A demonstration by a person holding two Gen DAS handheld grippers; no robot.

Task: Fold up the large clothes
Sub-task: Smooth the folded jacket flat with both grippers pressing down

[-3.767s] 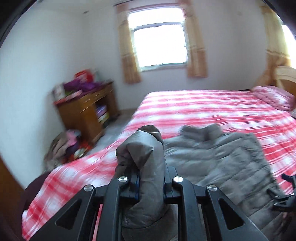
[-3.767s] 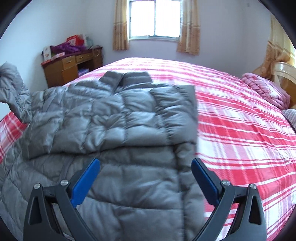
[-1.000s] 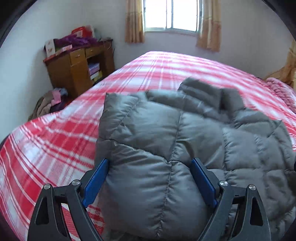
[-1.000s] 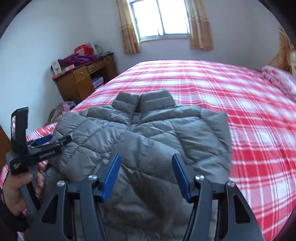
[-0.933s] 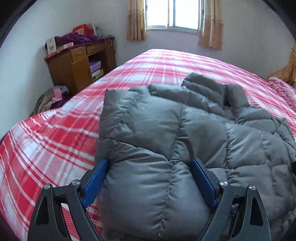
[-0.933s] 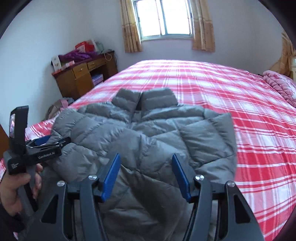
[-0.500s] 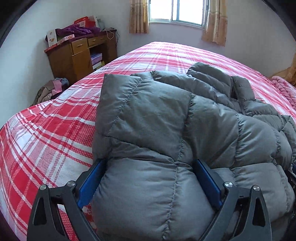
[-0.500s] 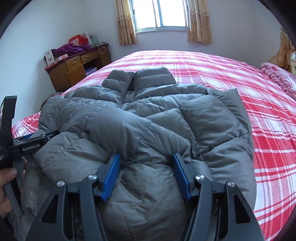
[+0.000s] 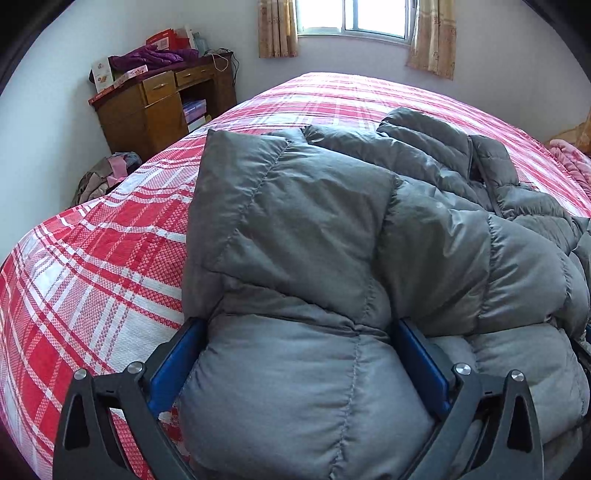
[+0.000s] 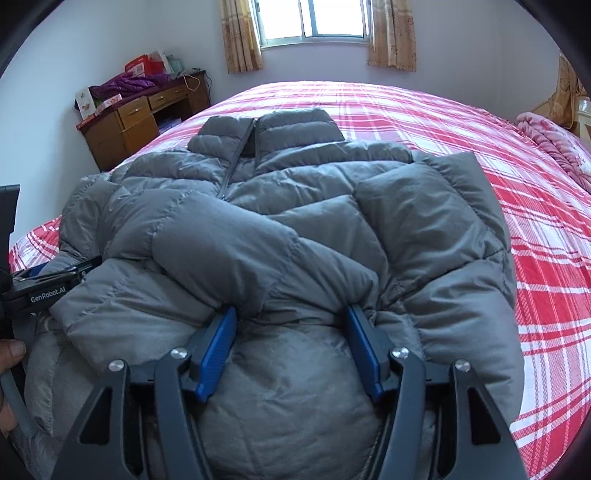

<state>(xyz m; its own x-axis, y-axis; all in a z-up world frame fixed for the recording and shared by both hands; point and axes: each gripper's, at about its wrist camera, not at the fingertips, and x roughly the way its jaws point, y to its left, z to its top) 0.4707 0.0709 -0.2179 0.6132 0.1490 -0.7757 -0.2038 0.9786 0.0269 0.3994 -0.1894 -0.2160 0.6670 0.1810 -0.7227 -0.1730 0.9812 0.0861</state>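
On left gripper (image 10: 48,284), "GenRobot.AI", beside jacket (image 10: 295,229)

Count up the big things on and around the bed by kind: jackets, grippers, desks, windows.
Grey puffer jacket: 1
Grippers: 2, the left gripper and the right gripper, both open with jacket bulging between the fingers
Wooden desk: 1
Window: 1
Total: 5
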